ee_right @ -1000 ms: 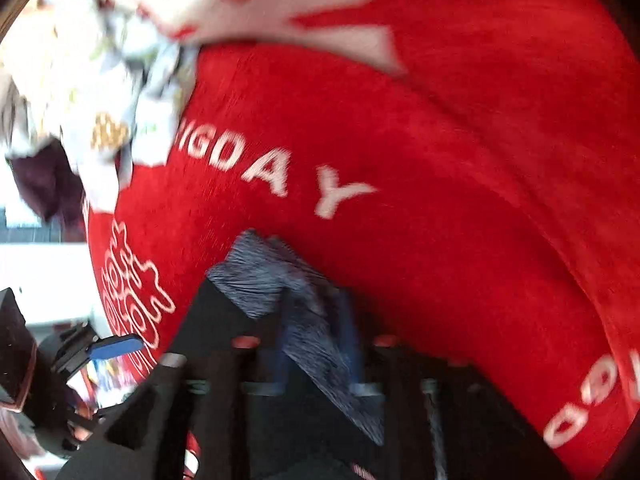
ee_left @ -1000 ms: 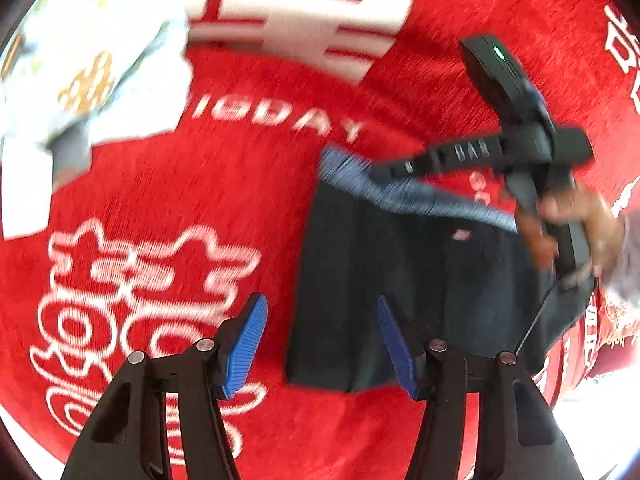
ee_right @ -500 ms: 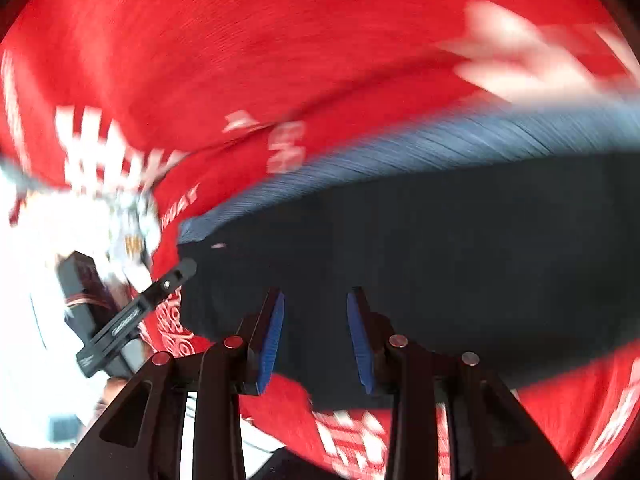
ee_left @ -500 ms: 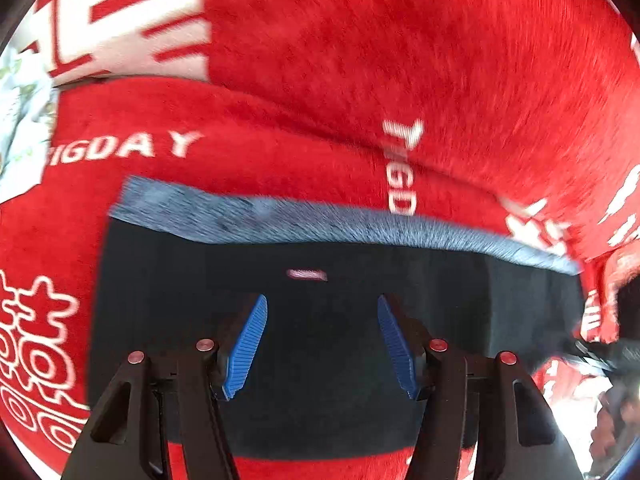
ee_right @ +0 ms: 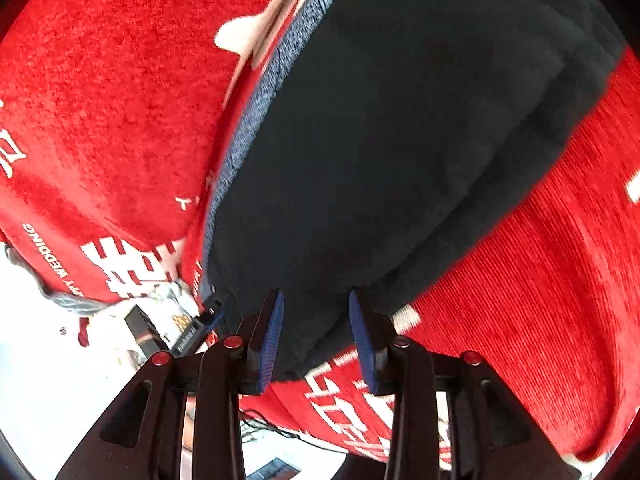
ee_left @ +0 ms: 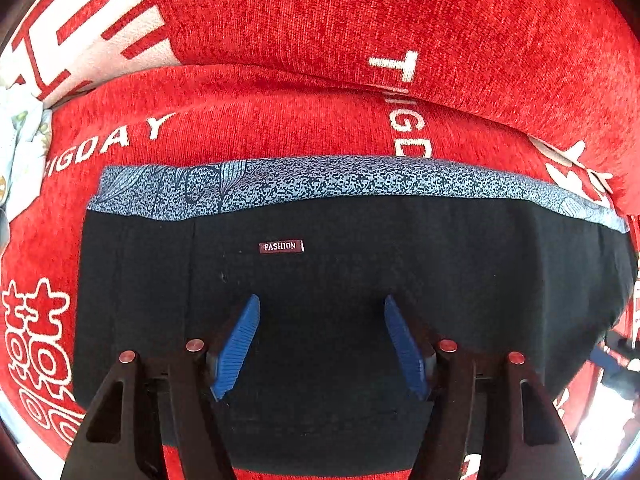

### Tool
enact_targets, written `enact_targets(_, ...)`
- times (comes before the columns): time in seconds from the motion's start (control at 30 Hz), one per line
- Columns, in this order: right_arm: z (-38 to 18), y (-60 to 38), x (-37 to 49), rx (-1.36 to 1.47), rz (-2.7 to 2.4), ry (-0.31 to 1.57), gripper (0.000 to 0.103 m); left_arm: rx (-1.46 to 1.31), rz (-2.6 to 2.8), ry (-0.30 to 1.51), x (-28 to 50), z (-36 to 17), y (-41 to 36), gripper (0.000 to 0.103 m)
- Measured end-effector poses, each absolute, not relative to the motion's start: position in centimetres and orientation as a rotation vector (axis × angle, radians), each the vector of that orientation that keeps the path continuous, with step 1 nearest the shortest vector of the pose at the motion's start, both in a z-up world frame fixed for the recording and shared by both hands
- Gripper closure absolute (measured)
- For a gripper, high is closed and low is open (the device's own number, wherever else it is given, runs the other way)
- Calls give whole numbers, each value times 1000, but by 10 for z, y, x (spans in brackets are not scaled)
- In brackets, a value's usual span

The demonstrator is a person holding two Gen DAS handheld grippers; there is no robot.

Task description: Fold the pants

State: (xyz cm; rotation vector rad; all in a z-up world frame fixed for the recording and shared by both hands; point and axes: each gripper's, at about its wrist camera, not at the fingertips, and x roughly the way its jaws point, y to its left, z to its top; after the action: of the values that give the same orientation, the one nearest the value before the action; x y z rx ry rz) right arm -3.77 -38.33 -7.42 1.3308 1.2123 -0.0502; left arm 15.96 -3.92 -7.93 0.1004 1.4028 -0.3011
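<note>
Now the pants [ee_left: 360, 300] lie spread flat; left hand-held gripper [ee_left: 322, 344] just widened, right hand-held gripper [ee_right: 316, 332] narrow, both empty — regrasp next.

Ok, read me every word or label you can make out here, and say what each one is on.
"FASHION": small tag on the black pants.
"IGDAY", first letter cut off: red cover, white letters.
"IGD" and a "T": same cover, turned sideways, rest hidden.
"WEDDING": red cover in the right wrist view; the word before it is blurred.
Large white characters: decorative, only partly visible.

surface: red cover [ee_left: 280, 20], white lettering | light: bright | floor [ee_right: 48, 380]: possibly white
</note>
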Motion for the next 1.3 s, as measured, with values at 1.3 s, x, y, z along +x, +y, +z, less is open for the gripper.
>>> enact_targets(1.3, -80, -384, -53, 1119, -139, 1268, 96, 339, -450, 1402, 87, -72, -115, 37)
